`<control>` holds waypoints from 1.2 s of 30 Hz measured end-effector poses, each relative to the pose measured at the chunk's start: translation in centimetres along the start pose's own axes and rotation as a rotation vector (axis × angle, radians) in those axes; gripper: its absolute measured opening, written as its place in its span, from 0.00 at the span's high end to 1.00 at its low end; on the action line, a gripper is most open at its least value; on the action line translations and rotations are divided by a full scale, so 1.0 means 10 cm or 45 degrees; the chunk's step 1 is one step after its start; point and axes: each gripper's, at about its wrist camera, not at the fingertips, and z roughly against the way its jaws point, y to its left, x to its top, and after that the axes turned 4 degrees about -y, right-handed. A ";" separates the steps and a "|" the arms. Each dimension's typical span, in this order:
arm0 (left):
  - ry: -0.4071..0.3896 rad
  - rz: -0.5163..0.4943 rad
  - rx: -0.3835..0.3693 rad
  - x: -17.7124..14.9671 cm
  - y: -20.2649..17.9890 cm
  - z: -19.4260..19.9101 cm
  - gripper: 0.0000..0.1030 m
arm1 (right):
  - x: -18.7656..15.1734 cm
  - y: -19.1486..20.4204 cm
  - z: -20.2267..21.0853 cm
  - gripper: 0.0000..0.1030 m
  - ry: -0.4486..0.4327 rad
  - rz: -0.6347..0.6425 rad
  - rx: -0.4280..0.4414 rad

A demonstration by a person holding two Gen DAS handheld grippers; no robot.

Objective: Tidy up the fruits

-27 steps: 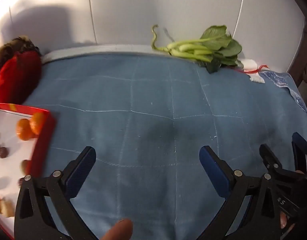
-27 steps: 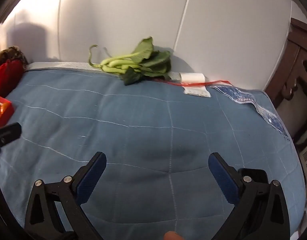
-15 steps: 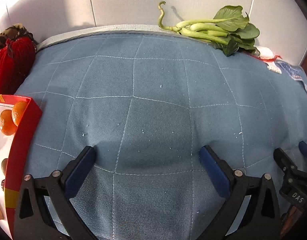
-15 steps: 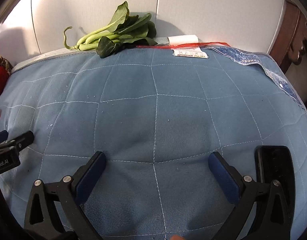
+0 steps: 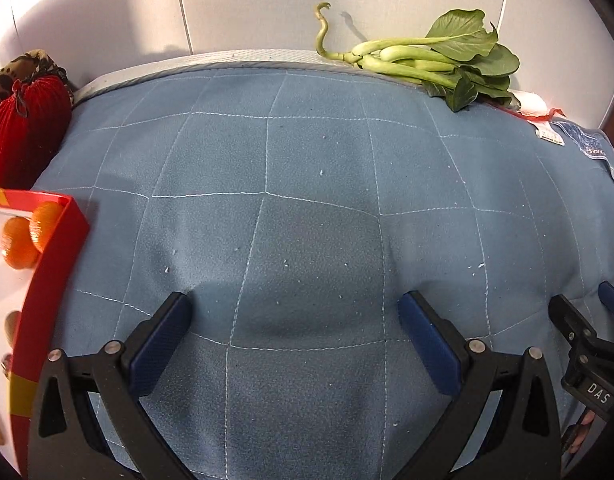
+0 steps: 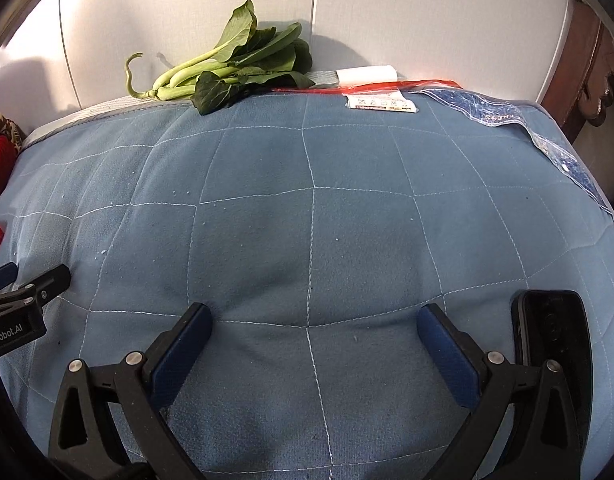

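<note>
Now | oranges [image 5: 25, 230]: two, round, bright | red tray [image 5: 47, 264]: white inside

A blue quilted mattress [image 5: 315, 184] carries everything. Leafy greens [image 5: 439, 64] lie at its far edge, a red box [image 5: 47, 276] holding oranges [image 5: 21, 236] at its left, and a black phone [image 6: 551, 328] near its right.

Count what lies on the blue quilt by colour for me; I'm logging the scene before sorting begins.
Red: 2, the tray and the cloth pouch.
Orange: 2, the fruits in the tray's far corner.
Green: 1, the leafy greens.
Black: 1, the phone.
Total: 6. Smaller brown items in the tray are cut off, so they are left uncounted.
</note>
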 end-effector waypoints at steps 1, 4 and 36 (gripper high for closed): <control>0.000 -0.010 0.009 -0.04 0.03 0.00 0.00 | 0.00 -0.01 0.00 0.01 0.000 -0.003 0.003; 0.005 -0.017 0.006 -0.03 0.05 0.01 0.00 | 0.03 0.00 0.00 0.01 0.003 0.001 -0.004; 0.008 -0.005 0.018 0.01 0.00 -0.01 0.00 | 0.03 0.00 0.00 0.01 0.015 -0.003 -0.001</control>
